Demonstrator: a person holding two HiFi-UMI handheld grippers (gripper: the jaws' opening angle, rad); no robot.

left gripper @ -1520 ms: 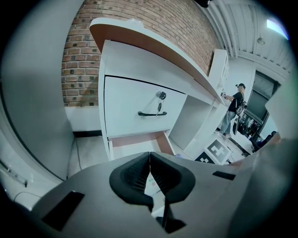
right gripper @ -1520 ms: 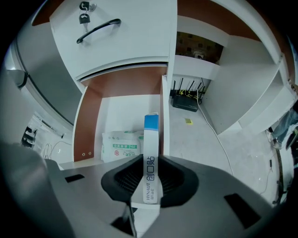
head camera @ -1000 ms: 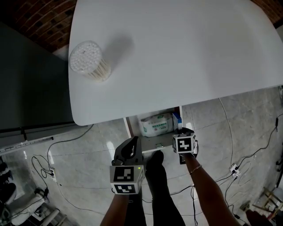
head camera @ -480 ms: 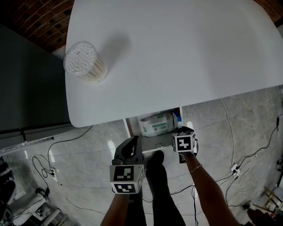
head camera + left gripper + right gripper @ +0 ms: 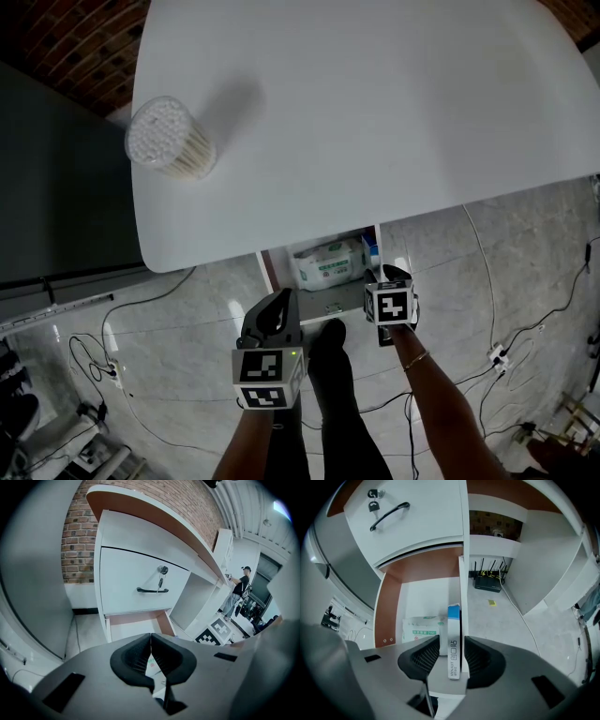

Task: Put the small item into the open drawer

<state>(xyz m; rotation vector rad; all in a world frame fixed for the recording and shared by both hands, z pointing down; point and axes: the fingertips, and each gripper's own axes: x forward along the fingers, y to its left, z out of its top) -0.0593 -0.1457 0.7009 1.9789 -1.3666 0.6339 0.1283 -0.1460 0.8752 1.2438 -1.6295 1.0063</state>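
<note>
The small item is a narrow white box with a blue end [image 5: 453, 616]. It stands on edge in the open drawer [image 5: 386, 606], against the right wall. My right gripper [image 5: 452, 641] straddles it with its jaws opening, and a gap shows on both sides of the box. In the head view this gripper [image 5: 384, 277] is at the drawer's [image 5: 268, 274] front right corner, by the box [image 5: 372, 251]. My left gripper [image 5: 272, 305] hangs lower left of the drawer front. Its pads [image 5: 151, 639] meet with nothing between them.
A white wipes pack [image 5: 328, 264] lies in the drawer, also seen left of the box [image 5: 423, 627]. A jar of cotton swabs [image 5: 169, 139] stands on the white table [image 5: 375, 112]. Above the open drawer is a shut one with a black handle [image 5: 152, 590]. Cables [image 5: 122, 366] trail over the floor.
The head view has drifted, so the table and jar sit slightly further left. Both grippers stay where they were.
</note>
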